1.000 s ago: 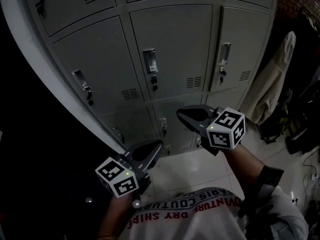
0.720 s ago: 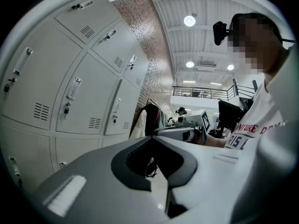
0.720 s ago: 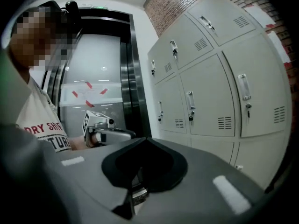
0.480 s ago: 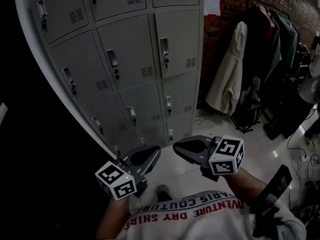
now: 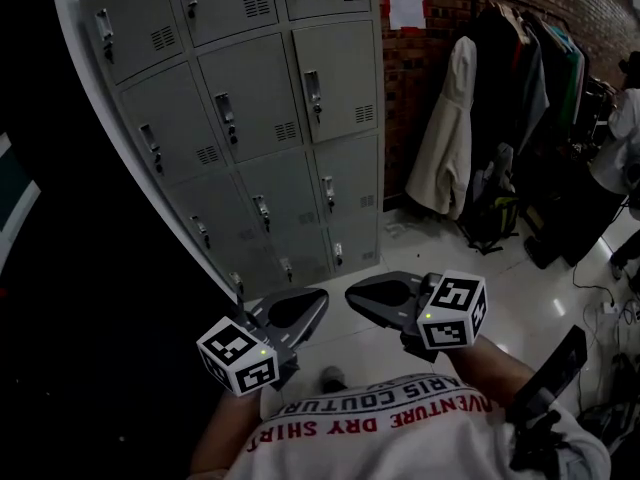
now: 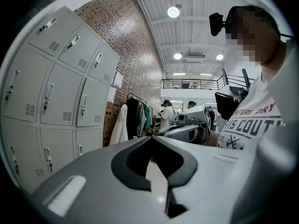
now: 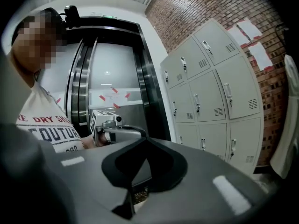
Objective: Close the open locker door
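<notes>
A bank of grey lockers (image 5: 250,118) stands ahead and to the left; every door I can see on it is flush and latched, and no open door shows in any view. The same lockers appear in the left gripper view (image 6: 60,92) and the right gripper view (image 7: 215,97). My left gripper (image 5: 318,298) hangs low by my torso, jaws together and empty. My right gripper (image 5: 352,296) is level with it, also shut on nothing. The two tips nearly face each other, well short of the lockers.
A clothes rack with dark garments (image 5: 520,78) and a white coat (image 5: 447,138) stands right of the lockers against a brick wall (image 5: 410,68). Bags (image 5: 492,218) lie on the tiled floor. A steel lift door (image 7: 112,92) is on my left. People (image 6: 167,115) stand far back.
The head view has pulled back and swung right: the lockers now look smaller and farther, and the clothes rack has come into view. Both grippers stay shut, low by the torso.
</notes>
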`<state>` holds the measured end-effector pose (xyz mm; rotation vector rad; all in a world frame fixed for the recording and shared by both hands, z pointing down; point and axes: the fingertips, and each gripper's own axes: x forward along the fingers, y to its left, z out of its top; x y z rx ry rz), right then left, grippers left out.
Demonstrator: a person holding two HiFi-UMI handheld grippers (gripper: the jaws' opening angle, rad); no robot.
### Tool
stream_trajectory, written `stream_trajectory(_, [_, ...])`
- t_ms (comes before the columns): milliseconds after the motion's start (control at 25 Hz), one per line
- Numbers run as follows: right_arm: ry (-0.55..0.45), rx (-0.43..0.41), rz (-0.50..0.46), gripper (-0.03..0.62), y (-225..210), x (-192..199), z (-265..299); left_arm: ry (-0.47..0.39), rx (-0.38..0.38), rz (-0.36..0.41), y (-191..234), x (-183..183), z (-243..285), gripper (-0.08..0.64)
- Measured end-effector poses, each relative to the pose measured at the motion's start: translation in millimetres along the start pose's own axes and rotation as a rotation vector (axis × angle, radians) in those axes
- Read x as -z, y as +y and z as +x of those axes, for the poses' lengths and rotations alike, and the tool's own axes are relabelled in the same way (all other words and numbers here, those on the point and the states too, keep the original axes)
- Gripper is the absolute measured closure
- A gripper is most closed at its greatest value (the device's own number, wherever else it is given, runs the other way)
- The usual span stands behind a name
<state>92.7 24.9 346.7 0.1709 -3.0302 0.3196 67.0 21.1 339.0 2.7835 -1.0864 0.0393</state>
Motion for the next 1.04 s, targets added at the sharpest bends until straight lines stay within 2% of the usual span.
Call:
stream_trajectory(400, [0.010, -0.019, -0.005, 0.596, 31, 7, -17, 0.009, -0.019, 0.013, -39, 0, -13, 0.555])
stream_trajectory(1040, [0.015, -0.027, -0.028, 0.595, 50, 11, -17, 0.010, -0.012, 0.018, -53, 6, -23, 0.555])
